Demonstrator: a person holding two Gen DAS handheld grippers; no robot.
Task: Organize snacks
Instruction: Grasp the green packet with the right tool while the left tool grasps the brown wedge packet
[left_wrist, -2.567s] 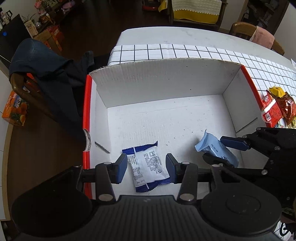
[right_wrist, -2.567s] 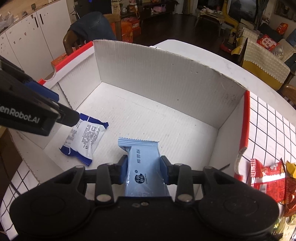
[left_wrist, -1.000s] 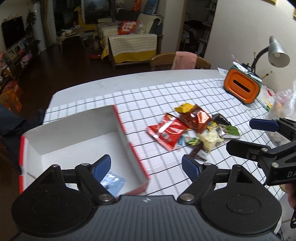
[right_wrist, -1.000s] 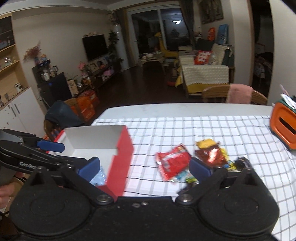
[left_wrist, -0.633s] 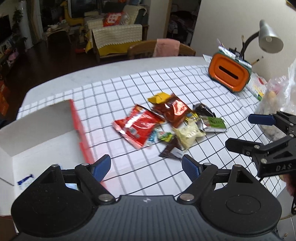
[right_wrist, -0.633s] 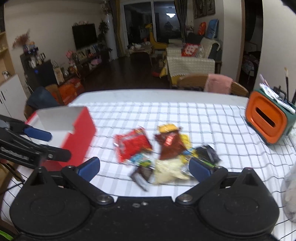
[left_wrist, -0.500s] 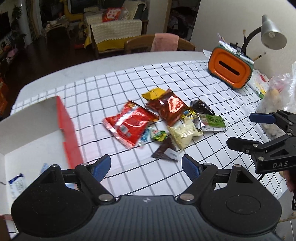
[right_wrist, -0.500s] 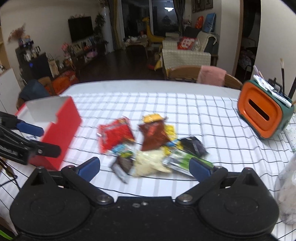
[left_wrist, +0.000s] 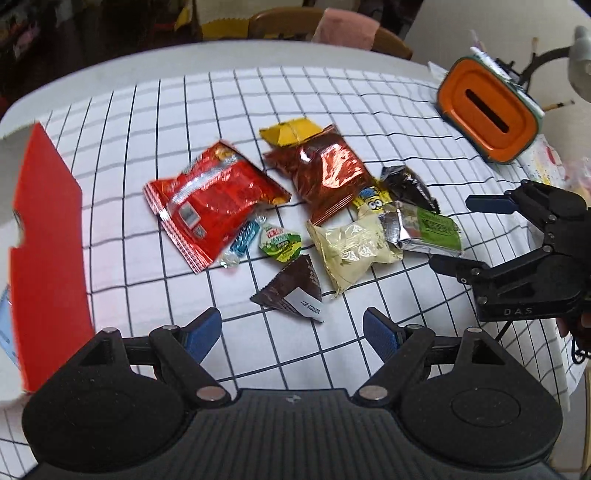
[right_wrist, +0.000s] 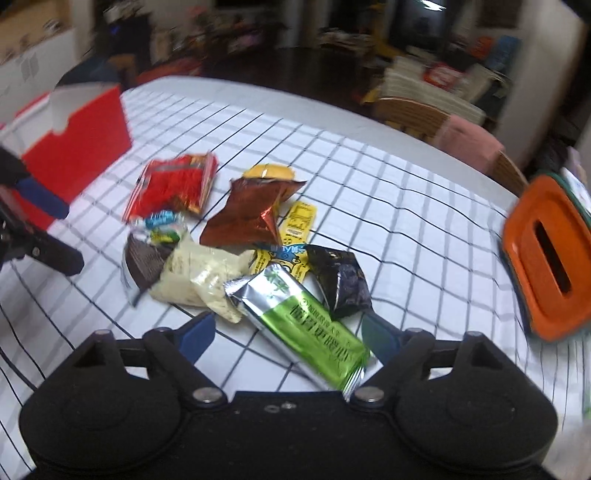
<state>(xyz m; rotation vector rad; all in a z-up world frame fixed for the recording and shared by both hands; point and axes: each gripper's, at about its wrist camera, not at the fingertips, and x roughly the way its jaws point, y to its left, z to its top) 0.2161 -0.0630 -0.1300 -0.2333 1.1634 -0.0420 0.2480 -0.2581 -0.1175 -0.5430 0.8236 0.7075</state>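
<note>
A pile of snacks lies on the checked tablecloth: a red bag (left_wrist: 210, 199), a brown foil bag (left_wrist: 325, 173), a pale packet (left_wrist: 351, 251), a dark triangular packet (left_wrist: 295, 291) and a green and silver bar (right_wrist: 303, 325). My left gripper (left_wrist: 291, 332) is open and empty, just in front of the dark triangular packet. My right gripper (right_wrist: 288, 338) is open, with the green bar lying between its fingers. It also shows at the right of the left wrist view (left_wrist: 469, 232). The red and white box (left_wrist: 48, 236) stands at the left.
An orange holder (left_wrist: 487, 110) stands at the far right of the table. A chair with a pink cloth (left_wrist: 347, 29) is behind the table. The table's near edge runs below the right gripper in the left wrist view.
Both grippers let go of their packets in the box, opened, and moved right from the box to the snack pile. The right gripper has come down around the green bar.
</note>
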